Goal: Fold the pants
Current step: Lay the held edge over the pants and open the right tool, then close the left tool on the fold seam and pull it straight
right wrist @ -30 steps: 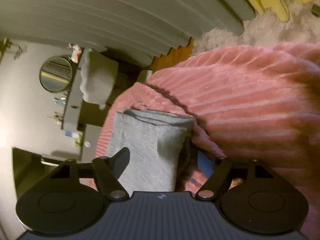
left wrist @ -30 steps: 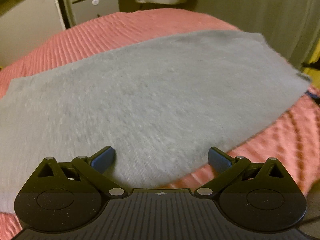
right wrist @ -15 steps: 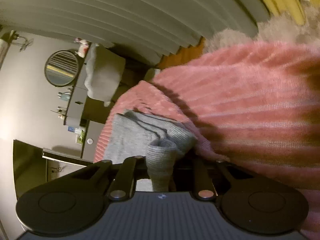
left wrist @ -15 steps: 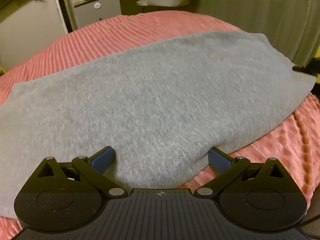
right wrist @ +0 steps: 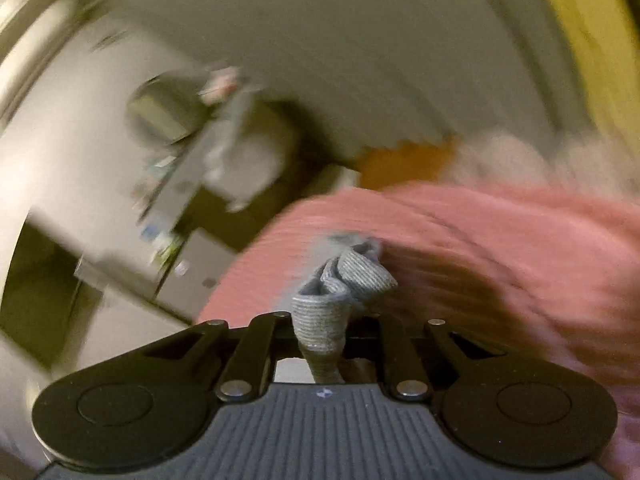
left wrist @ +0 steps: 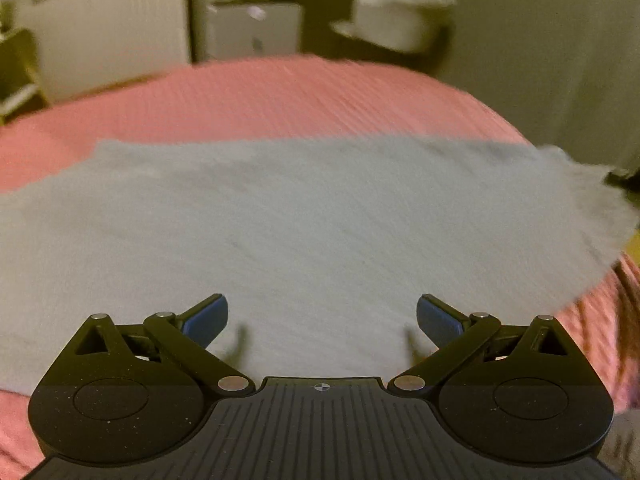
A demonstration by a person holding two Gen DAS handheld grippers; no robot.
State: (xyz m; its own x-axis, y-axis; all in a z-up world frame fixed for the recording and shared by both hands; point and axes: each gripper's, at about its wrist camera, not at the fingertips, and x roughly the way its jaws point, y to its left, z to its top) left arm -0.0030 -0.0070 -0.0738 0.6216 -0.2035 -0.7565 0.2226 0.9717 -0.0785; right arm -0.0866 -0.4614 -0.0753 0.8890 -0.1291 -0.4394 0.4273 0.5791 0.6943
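The grey pants [left wrist: 312,216] lie spread across a pink ribbed bedspread [left wrist: 280,96]. My left gripper [left wrist: 322,318] hovers over their near edge, open, its blue pads [left wrist: 208,316] wide apart with only flat cloth below. In the right wrist view my right gripper [right wrist: 324,330] is shut on a bunched end of the pants [right wrist: 320,316], which stands up in a ribbed grey wad between the fingers, lifted off the bedspread [right wrist: 500,248]. That view is badly blurred.
Beyond the bed stand a white cabinet [left wrist: 252,28] and a pale chair or basket [left wrist: 396,20]. A grey curtain [left wrist: 552,60] hangs at the right. In the right wrist view a round mirror [right wrist: 164,112] and a cluttered shelf are at the left.
My right gripper closed on the end of the pants, then rose and rolled with the cloth in it. The left gripper stayed open and drew back and up from the pants.
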